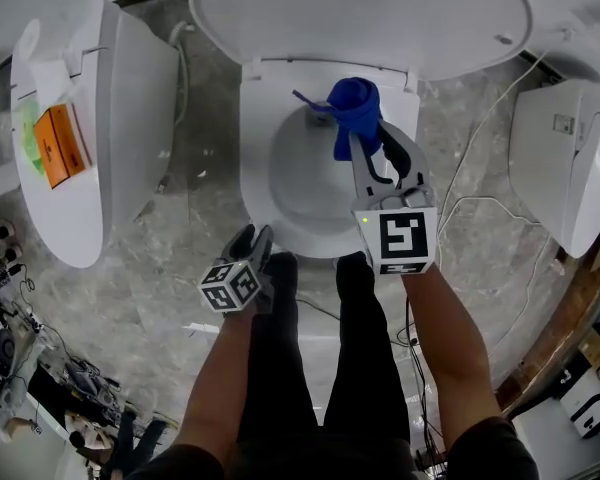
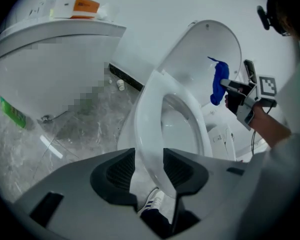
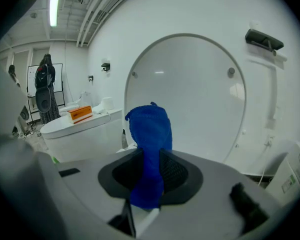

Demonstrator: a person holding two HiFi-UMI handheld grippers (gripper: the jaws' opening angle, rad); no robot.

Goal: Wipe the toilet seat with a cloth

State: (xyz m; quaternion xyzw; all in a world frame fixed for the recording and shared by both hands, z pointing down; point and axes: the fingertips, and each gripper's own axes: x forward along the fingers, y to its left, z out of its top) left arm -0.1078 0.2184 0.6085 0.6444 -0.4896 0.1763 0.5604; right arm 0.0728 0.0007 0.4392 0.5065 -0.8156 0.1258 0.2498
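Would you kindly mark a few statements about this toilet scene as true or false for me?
1. The right gripper holds a blue cloth. True.
2. The toilet lid is closed. False: it stands raised.
3. The left gripper is shut on the cloth. False: its jaws are apart, astride the front of the toilet seat.
4. An orange packet lies on the neighbouring toilet. True.
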